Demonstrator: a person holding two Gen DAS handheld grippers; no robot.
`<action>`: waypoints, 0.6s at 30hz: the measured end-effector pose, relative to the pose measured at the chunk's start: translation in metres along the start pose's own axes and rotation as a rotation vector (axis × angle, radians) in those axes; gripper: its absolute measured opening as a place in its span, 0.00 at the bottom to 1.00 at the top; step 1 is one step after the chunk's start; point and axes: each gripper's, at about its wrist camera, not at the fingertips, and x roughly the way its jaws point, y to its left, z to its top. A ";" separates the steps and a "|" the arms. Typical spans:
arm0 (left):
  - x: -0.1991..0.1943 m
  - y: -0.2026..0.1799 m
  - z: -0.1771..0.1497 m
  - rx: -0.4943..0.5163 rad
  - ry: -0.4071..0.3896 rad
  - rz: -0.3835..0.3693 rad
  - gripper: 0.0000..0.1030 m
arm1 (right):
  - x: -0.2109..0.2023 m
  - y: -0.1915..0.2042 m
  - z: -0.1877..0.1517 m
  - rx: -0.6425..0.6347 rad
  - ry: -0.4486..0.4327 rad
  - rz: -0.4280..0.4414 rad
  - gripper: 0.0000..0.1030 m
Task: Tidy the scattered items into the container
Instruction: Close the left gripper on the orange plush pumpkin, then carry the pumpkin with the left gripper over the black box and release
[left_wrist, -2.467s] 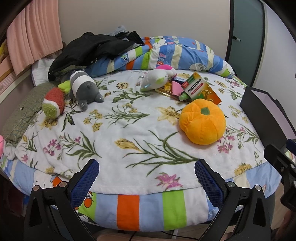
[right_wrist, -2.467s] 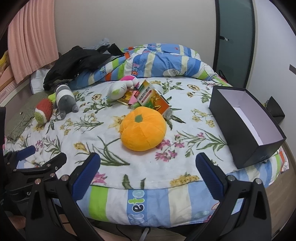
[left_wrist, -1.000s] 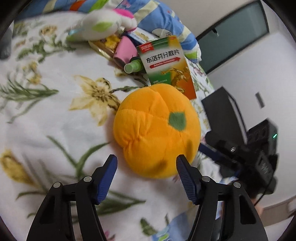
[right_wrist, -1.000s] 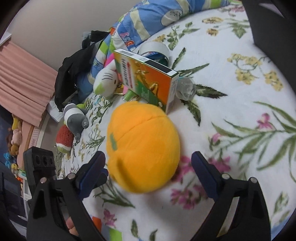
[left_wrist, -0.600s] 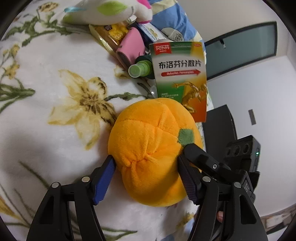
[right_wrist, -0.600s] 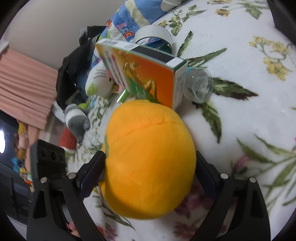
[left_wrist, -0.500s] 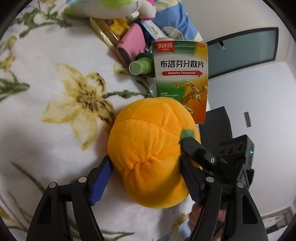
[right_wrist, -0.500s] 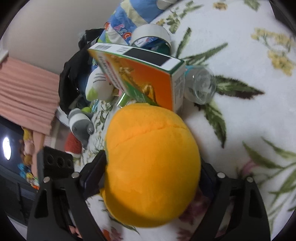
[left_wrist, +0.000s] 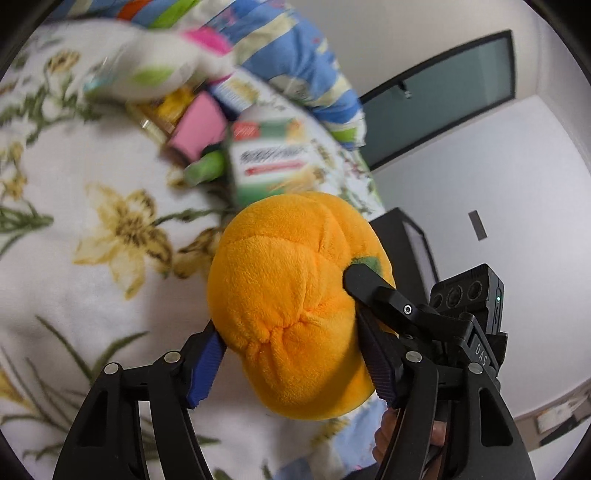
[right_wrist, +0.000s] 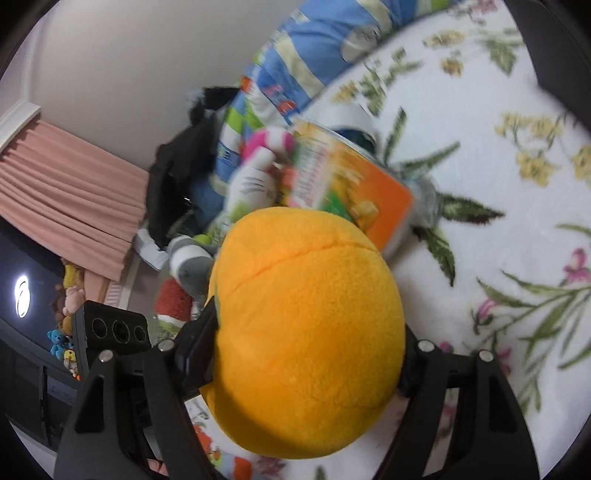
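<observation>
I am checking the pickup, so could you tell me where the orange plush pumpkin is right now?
The orange plush pumpkin sits centre-frame in both wrist views, between the closing jaws of both grippers, just in front of the green-and-orange medicine box on the floral bedspread.

A home bedroom: floral bedspread (left_wrist: 92, 302), striped quilt (right_wrist: 314, 48), pink curtain (right_wrist: 62, 192), plush toys

Left hand-held gripper (left_wrist: 291, 358): black angular finger arms, ribbed blue pads, silver screws at the pivots. Right hand-held gripper (right_wrist: 306, 350): same black arms and screws; black camera block with three round lenses, lettered "DAS".
</observation>
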 end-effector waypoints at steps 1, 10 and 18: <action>-0.008 -0.011 0.001 0.018 -0.011 -0.005 0.67 | -0.012 0.008 0.001 -0.010 -0.018 0.010 0.74; -0.031 -0.114 0.012 0.178 -0.046 -0.054 0.67 | -0.126 0.032 0.020 -0.052 -0.189 0.033 0.74; 0.043 -0.221 0.022 0.284 0.006 -0.120 0.67 | -0.229 -0.013 0.067 -0.017 -0.320 -0.051 0.74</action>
